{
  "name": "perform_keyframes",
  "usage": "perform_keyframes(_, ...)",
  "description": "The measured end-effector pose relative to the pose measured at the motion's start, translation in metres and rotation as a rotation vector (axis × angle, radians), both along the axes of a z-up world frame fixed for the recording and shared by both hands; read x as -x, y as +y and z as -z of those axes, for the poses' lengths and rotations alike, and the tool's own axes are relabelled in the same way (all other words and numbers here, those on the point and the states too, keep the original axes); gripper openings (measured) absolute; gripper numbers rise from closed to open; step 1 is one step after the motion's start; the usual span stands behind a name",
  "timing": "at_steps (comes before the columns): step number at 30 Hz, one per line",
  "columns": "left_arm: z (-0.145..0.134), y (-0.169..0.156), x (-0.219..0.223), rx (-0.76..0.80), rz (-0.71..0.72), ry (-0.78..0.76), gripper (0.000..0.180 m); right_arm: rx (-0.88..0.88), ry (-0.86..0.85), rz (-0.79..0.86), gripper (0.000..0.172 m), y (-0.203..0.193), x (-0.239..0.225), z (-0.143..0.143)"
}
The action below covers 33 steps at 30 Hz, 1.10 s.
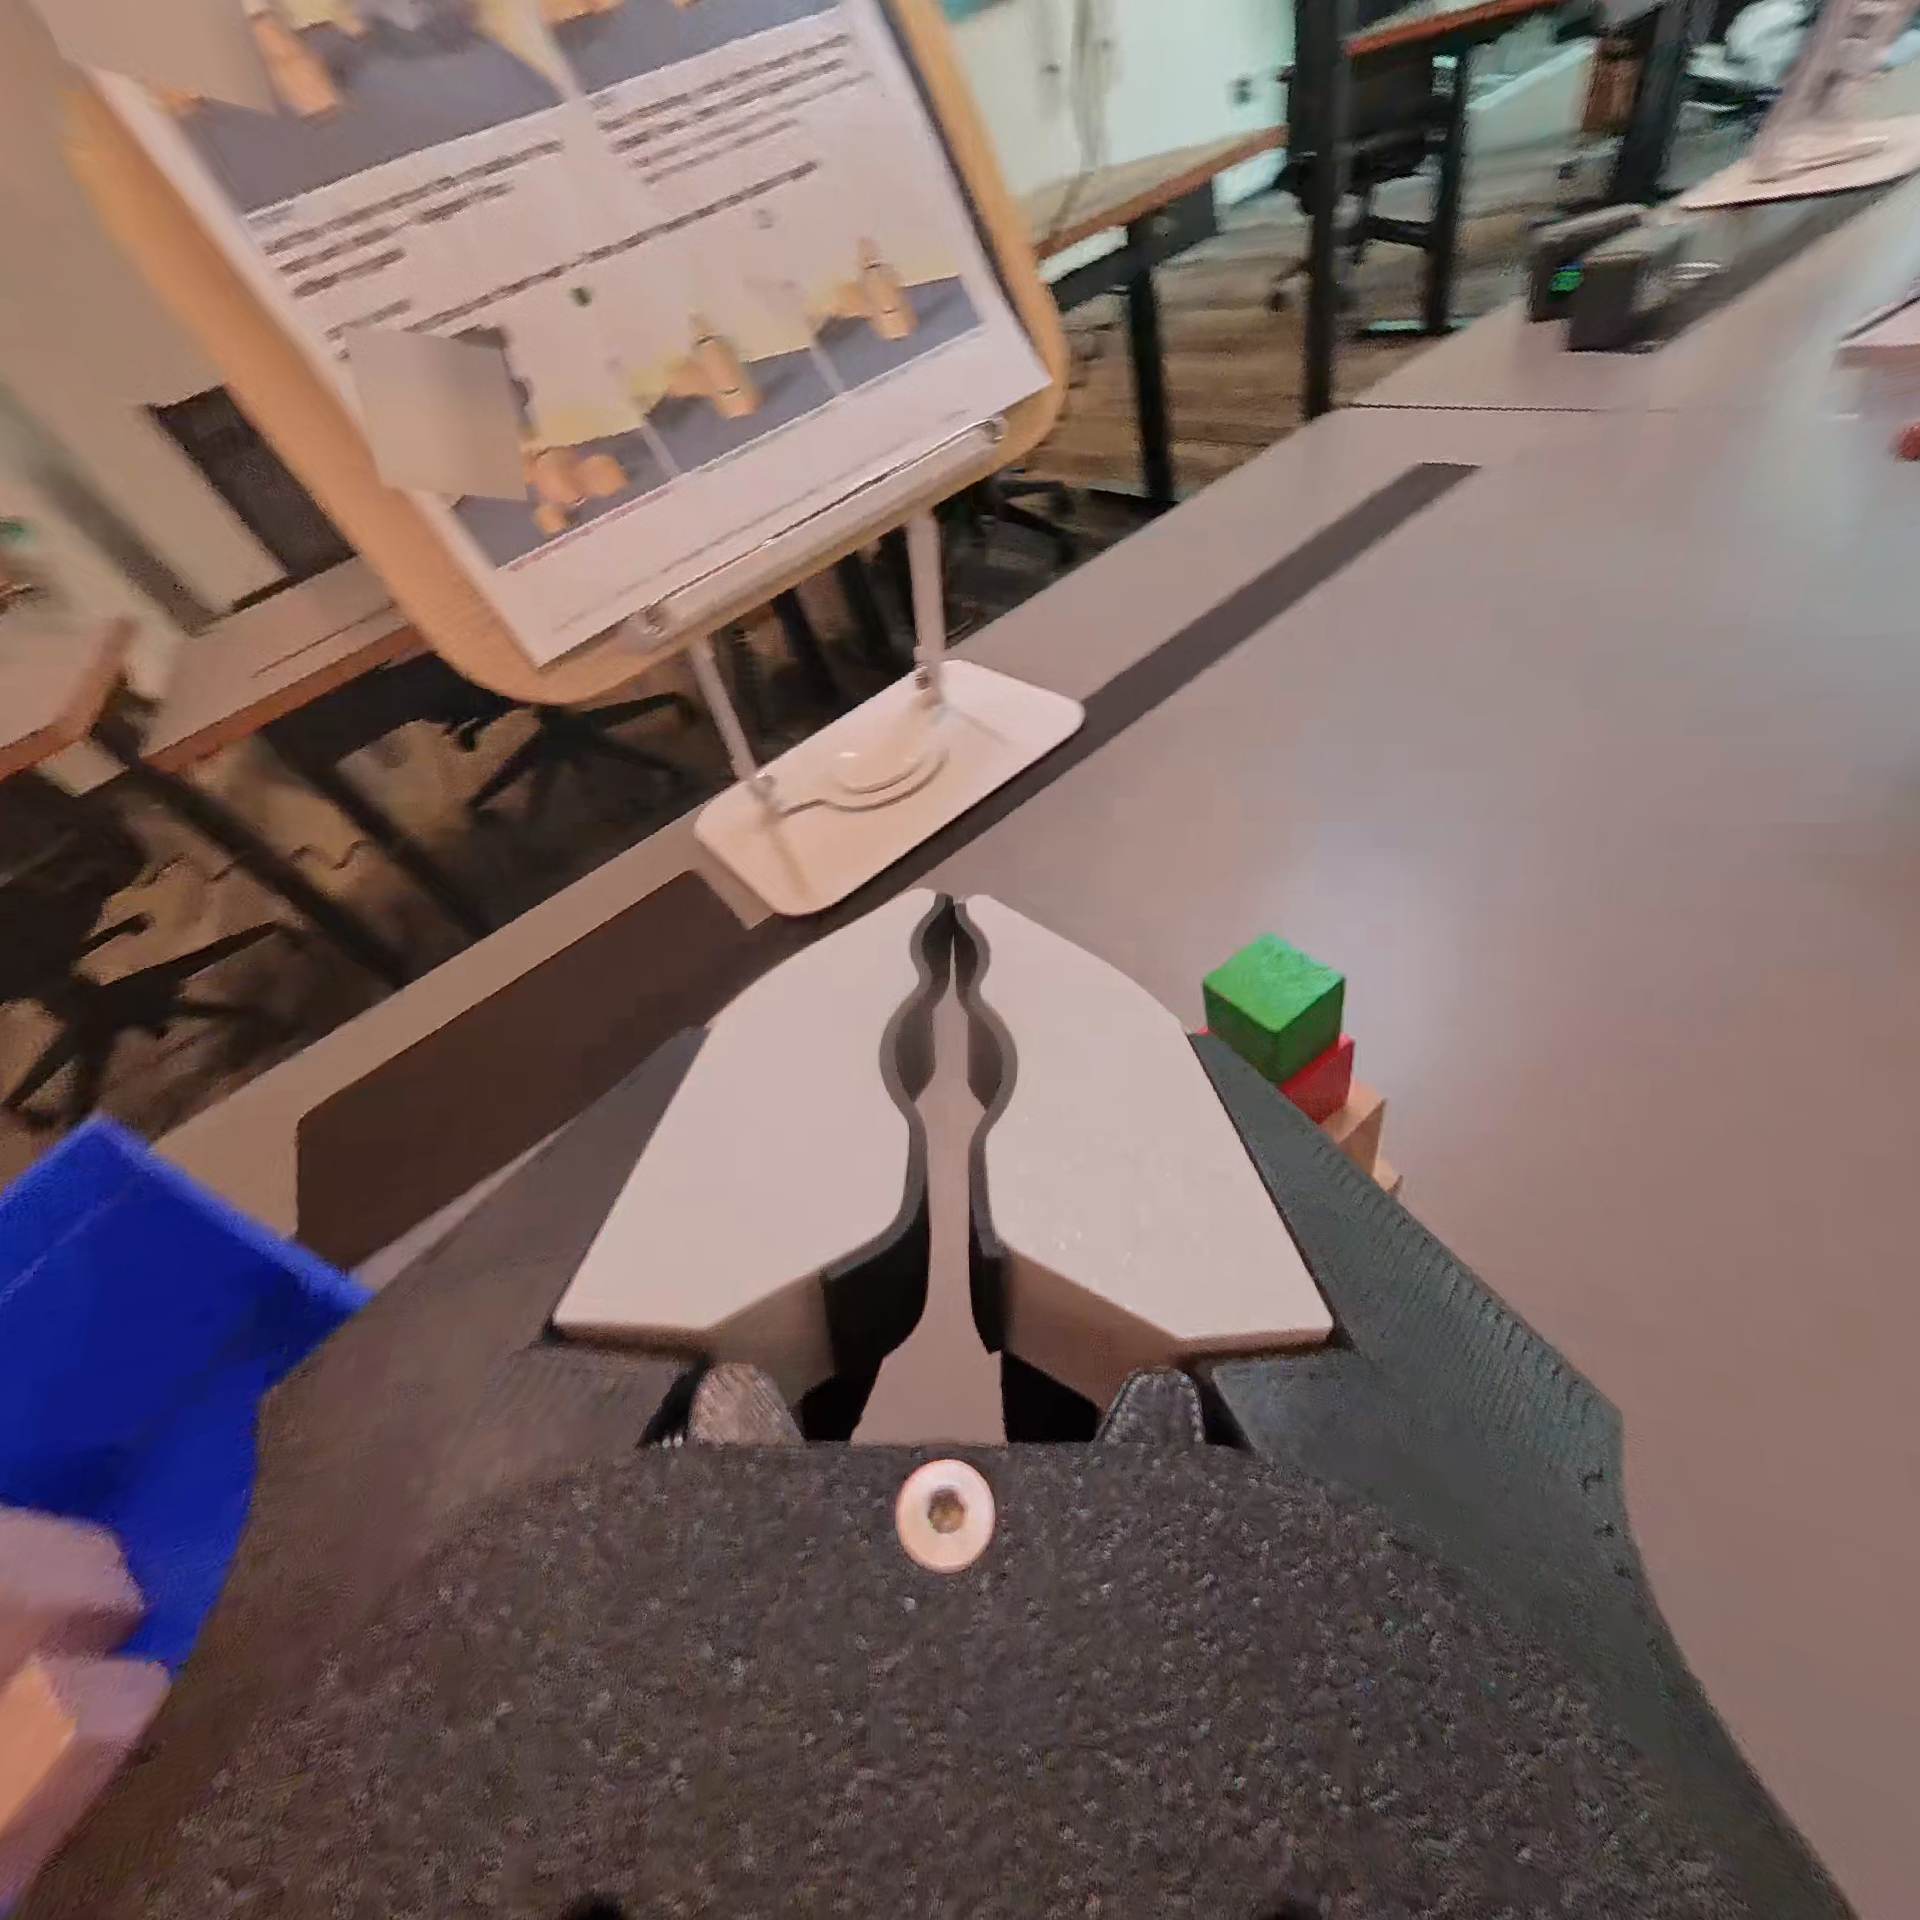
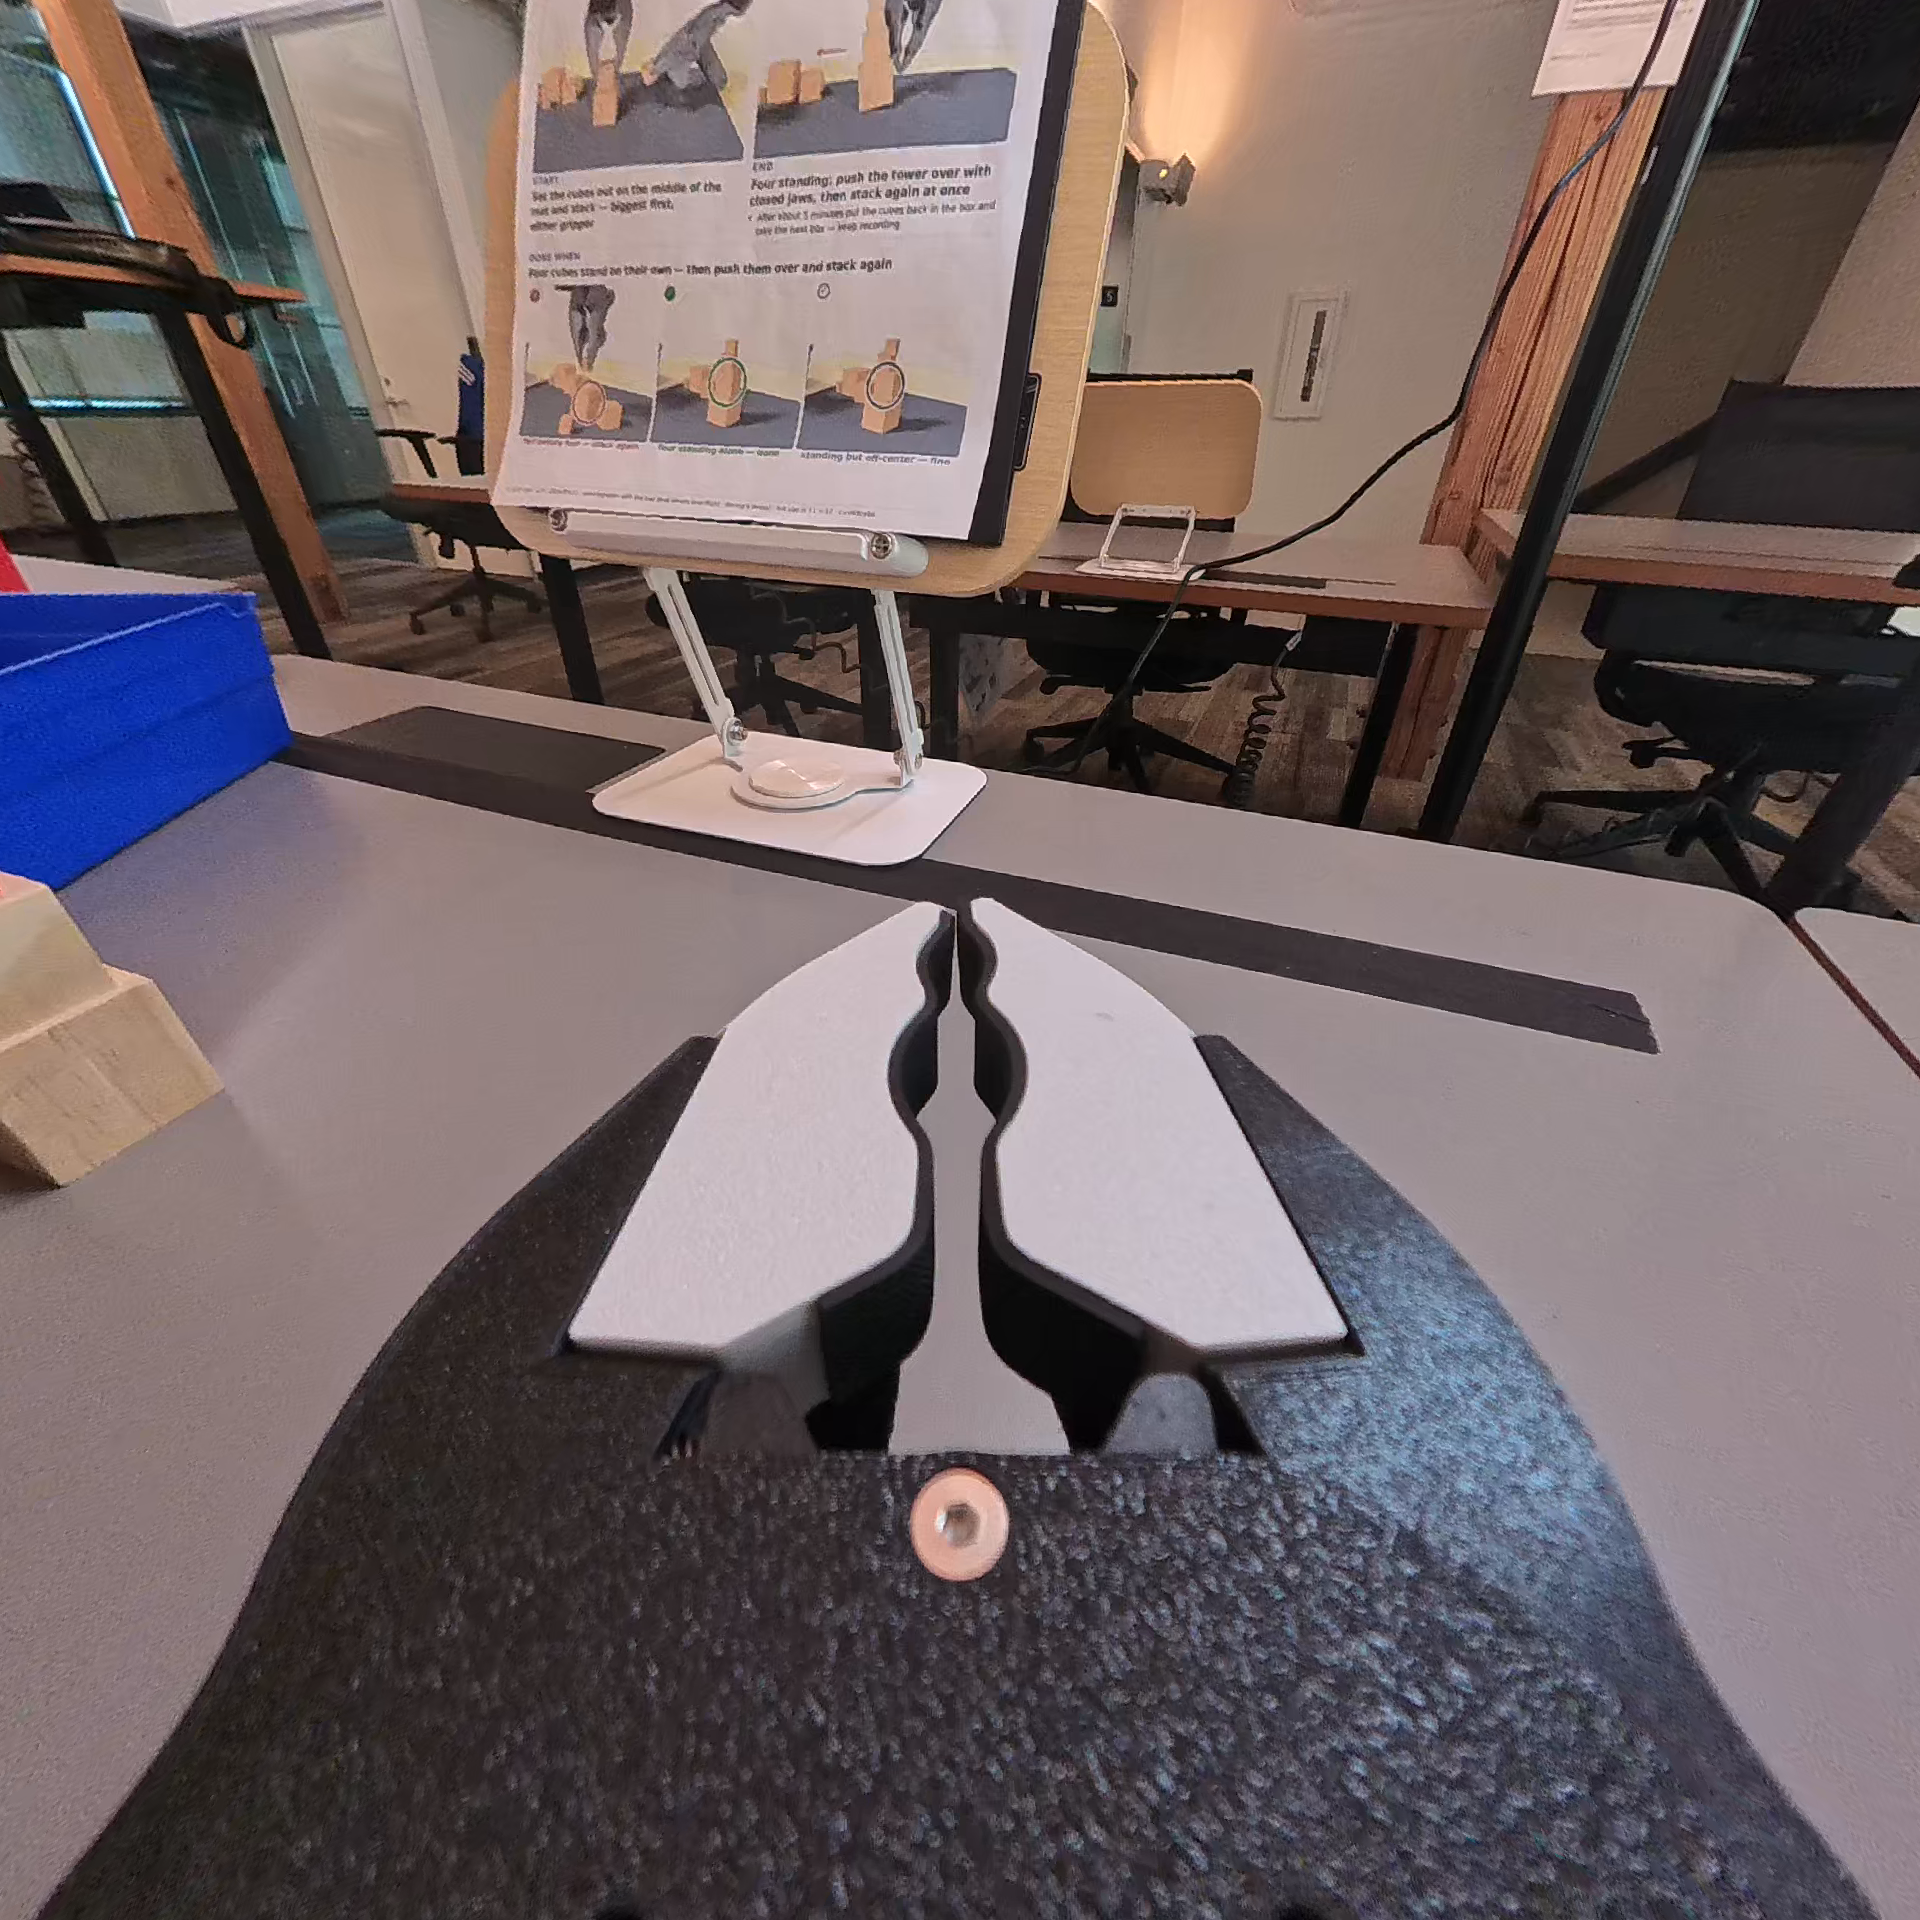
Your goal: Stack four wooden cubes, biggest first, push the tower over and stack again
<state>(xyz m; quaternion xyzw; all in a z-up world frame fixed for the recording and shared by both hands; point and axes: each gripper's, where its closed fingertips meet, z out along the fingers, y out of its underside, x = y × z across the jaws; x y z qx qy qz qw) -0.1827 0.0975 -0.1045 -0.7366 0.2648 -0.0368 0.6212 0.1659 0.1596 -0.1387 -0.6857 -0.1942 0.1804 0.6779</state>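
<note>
In the left wrist view a tower stands on the grey table [image 1: 1558,831], just right of my left gripper's body: a green cube [image 1: 1276,1000] on top, a red cube [image 1: 1322,1081] under it, a plain wooden cube [image 1: 1363,1127] below; the bottom is hidden behind the gripper. My left gripper [image 1: 952,906] is shut with nothing between its pads, to the left of the tower. In the right wrist view the tower's lower plain wooden cubes [image 2: 88,1060] show at the left edge. My right gripper [image 2: 962,912] is shut with nothing in it, low over the table [image 2: 1455,1195].
A tilted board with a printed sheet [image 2: 769,260] on a white stand [image 2: 795,795] sits at the table's far edge on a black strip [image 2: 1351,966]. A blue bin [image 2: 114,717] is at the left; it also shows in the left wrist view [image 1: 135,1351]. My right fingertips sit around 35 centimeters from my left ones. From the left gripper's tips to the green cube [image 1: 1276,1000] is close to 7 centimeters.
</note>
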Motion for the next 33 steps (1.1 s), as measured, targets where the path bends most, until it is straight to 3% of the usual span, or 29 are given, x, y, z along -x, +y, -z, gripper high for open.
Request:
perform_keyframes(5, 0.051, -0.006, 0.024, 0.046, -0.317, 0.008, 0.000, 0.005, -0.001, 0.013, 0.001, 0.001, -0.002, 0.002)
perform_keyframes(8, 0.088, -0.013, 0.018, 0.176, -0.336, 0.049, 0.000, 0.006, -0.002, 0.017, 0.001, 0.001, -0.003, 0.001)
perform_keyframes(13, 0.125, -0.008, -0.008, 0.290, -0.286, 0.150, 0.000, 0.001, 0.006, 0.023, 0.001, 0.001, -0.004, -0.001)
perform_keyframes(18, 0.110, 0.027, -0.086, 0.200, -0.141, 0.291, 0.000, 0.002, 0.000, 0.029, 0.001, 0.002, -0.005, 0.000)
perform_keyframes(24, 0.098, 0.049, -0.166, 0.120, 0.019, 0.330, 0.000, 0.003, 0.023, 0.041, 0.001, 0.003, -0.013, -0.002)
perform_keyframes(28, 0.089, 0.043, -0.177, 0.101, 0.063, 0.303, 0.000, 0.004, 0.031, 0.033, 0.001, 0.003, -0.012, -0.003)
perform_keyframes(33, 0.070, 0.031, -0.154, 0.080, 0.068, 0.173, 0.000, 0.002, 0.030, 0.030, 0.001, 0.002, -0.010, -0.003)
